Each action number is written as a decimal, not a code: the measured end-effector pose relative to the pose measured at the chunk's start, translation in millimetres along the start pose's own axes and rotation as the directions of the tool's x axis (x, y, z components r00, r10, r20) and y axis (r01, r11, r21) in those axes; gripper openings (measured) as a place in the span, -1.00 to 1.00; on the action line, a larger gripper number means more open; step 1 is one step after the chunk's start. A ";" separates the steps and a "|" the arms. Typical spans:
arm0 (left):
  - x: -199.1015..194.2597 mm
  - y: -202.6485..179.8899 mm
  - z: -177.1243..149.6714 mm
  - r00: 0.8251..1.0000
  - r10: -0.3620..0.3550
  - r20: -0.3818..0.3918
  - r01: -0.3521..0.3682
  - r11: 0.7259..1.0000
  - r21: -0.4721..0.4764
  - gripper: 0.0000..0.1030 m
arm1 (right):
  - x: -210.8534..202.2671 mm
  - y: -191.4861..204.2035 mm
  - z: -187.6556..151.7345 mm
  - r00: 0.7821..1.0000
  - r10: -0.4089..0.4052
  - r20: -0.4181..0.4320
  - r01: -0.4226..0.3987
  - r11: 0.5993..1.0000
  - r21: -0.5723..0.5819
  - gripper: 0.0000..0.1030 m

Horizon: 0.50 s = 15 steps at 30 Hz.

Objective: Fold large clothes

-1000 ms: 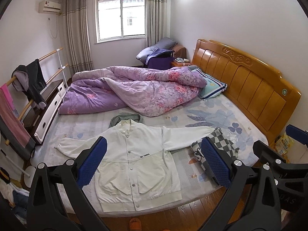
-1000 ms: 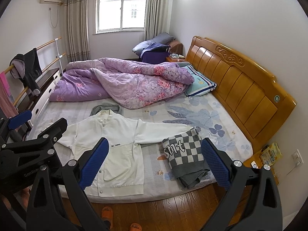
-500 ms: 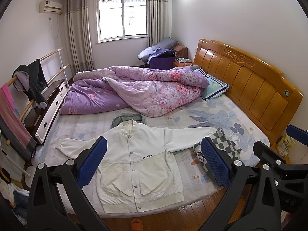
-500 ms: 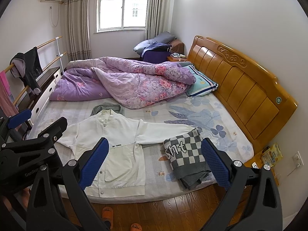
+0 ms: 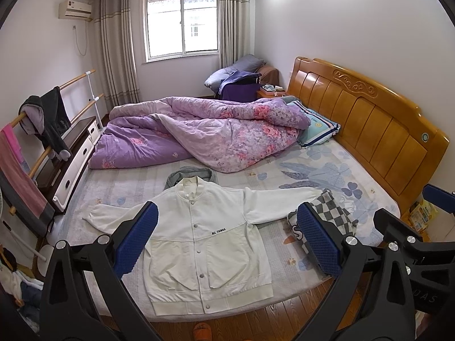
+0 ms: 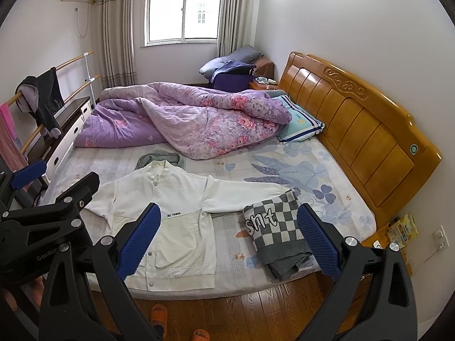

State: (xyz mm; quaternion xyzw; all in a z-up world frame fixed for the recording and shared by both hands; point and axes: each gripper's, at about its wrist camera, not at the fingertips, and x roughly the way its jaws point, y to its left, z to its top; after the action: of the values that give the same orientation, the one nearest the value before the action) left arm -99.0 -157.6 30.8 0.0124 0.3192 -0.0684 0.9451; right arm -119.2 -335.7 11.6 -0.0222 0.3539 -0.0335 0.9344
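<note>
A white button-up jacket (image 5: 204,244) (image 6: 170,216) lies flat and face up on the near part of the bed (image 5: 327,176), sleeves spread to both sides. A folded grey-and-white checked sweater (image 6: 275,227) (image 5: 332,213) rests on the right sleeve's end. A grey garment (image 5: 189,174) peeks out behind the collar. My left gripper (image 5: 227,241) hangs open above the jacket's hem, holding nothing. My right gripper (image 6: 227,238) is open too, between jacket and sweater, well above the bed edge. Each gripper's body shows at the other view's edge.
A crumpled purple floral quilt (image 5: 204,133) fills the bed's far half, with a striped pillow (image 5: 318,128) by the wooden headboard (image 5: 378,119). A clothes rail (image 5: 42,130) and drawer unit (image 5: 76,159) stand left. Orange slippers (image 6: 159,312) are on the wooden floor below.
Both views have tilted up and drawn back slightly, so the jacket sits a little lower and farther in frame. Both grippers stay open and empty.
</note>
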 end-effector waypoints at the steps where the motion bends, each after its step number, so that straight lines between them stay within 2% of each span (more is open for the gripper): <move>1: 0.4 0.5 0.3 1.000 -0.001 -0.001 0.001 1.000 -0.001 0.90 | 3.0 0.2 0.3 1.000 0.002 0.000 -0.002 1.000 -0.003 0.81; 15: 0.5 2.4 0.4 1.000 0.003 0.000 -0.003 1.000 -0.005 0.90 | 7.7 -1.9 2.1 1.000 0.003 -0.003 -0.003 1.000 -0.013 0.81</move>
State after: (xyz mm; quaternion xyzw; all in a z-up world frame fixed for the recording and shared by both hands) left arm -98.0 -155.3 30.8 0.0107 0.3192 -0.0662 0.9453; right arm -112.1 -338.2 8.2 -0.0277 0.3556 -0.0296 0.9337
